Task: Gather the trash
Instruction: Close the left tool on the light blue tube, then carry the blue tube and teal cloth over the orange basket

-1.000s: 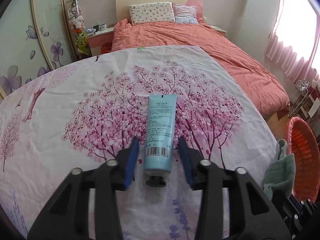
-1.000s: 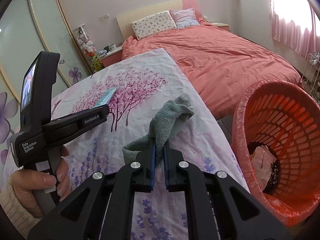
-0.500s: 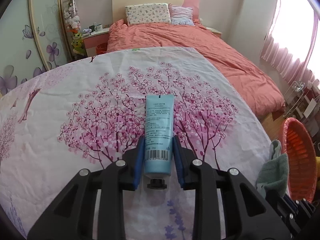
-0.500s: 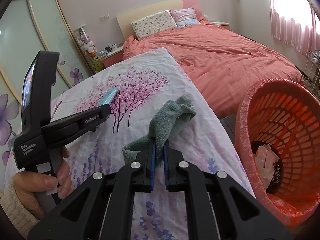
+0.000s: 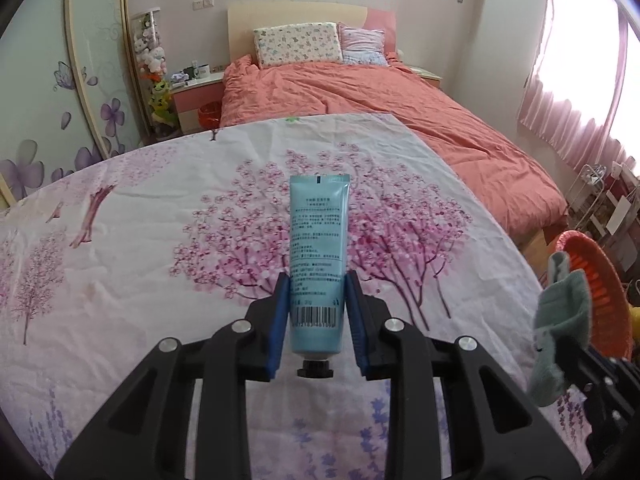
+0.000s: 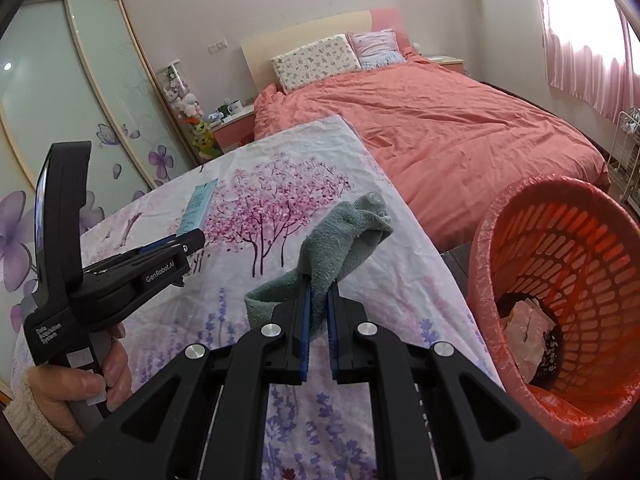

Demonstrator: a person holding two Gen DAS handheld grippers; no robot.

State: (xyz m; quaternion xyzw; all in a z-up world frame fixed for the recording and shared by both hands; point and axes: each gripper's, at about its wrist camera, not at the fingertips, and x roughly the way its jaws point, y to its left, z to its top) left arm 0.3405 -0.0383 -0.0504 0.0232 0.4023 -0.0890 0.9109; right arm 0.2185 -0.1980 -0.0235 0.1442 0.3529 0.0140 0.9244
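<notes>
Wrinkled floral cloth (image 5: pixel 120 280), smooth tube (image 5: pixel 318 240), terry rag (image 6: pixel 340 240)

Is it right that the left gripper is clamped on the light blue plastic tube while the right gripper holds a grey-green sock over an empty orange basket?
Not quite: the orange plastic basket is not empty. The right wrist view shows crumpled trash at its bottom. The rest holds: the left gripper has its jaws clamped on the light blue plastic tube, and the right gripper holds the grey-green sock.
</notes>
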